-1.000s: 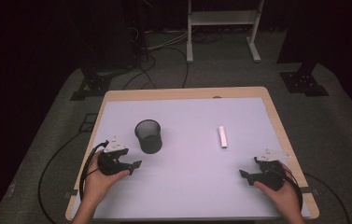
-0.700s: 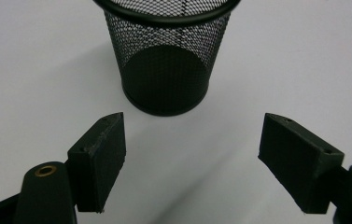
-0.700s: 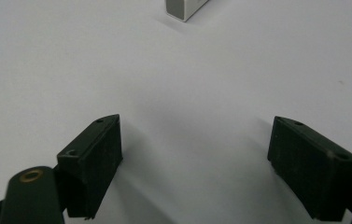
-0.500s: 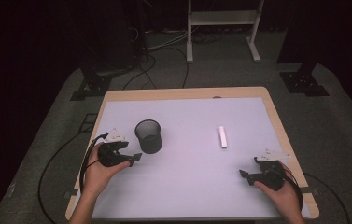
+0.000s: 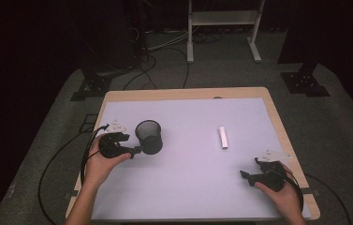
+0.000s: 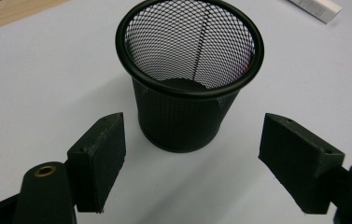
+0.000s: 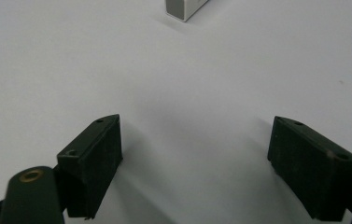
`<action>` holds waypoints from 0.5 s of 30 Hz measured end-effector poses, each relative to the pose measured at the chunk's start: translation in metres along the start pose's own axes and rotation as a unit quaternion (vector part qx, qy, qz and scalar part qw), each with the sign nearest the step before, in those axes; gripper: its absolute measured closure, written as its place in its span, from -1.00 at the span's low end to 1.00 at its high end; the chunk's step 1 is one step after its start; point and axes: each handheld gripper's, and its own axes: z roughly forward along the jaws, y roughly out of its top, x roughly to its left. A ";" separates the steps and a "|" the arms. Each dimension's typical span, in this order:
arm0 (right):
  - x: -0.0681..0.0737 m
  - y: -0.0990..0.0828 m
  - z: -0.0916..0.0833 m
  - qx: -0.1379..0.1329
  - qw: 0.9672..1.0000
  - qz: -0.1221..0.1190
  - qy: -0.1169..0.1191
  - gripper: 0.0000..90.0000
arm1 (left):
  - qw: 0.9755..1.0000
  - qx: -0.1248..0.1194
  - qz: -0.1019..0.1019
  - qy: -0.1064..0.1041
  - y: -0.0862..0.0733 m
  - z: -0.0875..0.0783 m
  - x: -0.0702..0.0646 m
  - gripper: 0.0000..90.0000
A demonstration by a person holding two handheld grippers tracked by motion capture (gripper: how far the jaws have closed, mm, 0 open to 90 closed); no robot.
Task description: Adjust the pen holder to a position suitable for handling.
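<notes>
On the table's (image 5: 188,187) left half stands an upright mesh cup (image 5: 149,136), light, stiff, tippable; the left claw (image 6: 190,161), wide open and empty, should pinch its wall low.

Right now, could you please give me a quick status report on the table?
Left claw open, facing mesh cup, not touching. Right claw open, empty. Cup upright. Nothing between.

left hand-held gripper (image 5: 137,150) and right hand-held gripper (image 5: 243,175) both held low, jaws wide apart.
</notes>
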 end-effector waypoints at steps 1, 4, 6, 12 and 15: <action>0.000 0.000 0.000 0.000 1.000 0.000 0.000 -0.63 | 1.000 0.000 -0.001 0.001 0.001 0.000 0.001 -0.51; 0.000 0.000 0.000 0.000 1.000 0.000 0.000 -0.63 | 1.000 -0.003 -0.006 -0.001 0.004 0.000 0.005 -0.51; 0.000 0.000 0.000 0.000 1.000 0.000 0.000 -0.63 | 1.000 -0.005 -0.008 -0.004 0.007 0.000 0.007 -0.50; 0.000 0.000 0.000 0.000 1.000 0.000 0.000 -0.63 | 1.000 -0.009 -0.010 -0.003 0.017 -0.001 0.013 -0.49; 0.000 0.000 0.000 0.000 1.000 0.000 0.000 -0.63 | 1.000 -0.010 -0.010 -0.002 0.021 0.000 0.015 -0.49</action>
